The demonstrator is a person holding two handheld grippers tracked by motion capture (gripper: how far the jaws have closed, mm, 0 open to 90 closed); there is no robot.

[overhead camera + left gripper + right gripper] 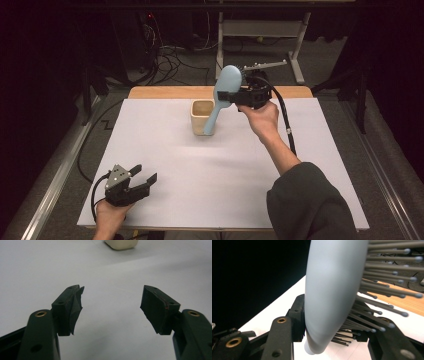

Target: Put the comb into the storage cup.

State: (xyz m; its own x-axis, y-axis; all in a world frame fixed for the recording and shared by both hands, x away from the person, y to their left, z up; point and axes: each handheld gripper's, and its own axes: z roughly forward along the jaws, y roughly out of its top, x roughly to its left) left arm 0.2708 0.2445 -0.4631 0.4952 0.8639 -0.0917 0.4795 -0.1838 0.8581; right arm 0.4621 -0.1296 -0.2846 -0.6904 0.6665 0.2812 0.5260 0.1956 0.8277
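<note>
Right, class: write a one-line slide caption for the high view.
Right gripper holds a light blue hairbrush handle-down above a beige cup; left gripper rests open.

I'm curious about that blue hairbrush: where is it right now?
In the high view, the hairbrush is held up by the right gripper near the table's far edge, its handle tip dipping toward the beige cup.

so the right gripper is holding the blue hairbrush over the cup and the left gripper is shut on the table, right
Not quite: the left gripper is open, not shut. The left gripper view shows its jaws spread wide with bare white table between them. The rest stands: in the high view the right gripper clamps the blue hairbrush, handle pointing down by the cup.
</note>
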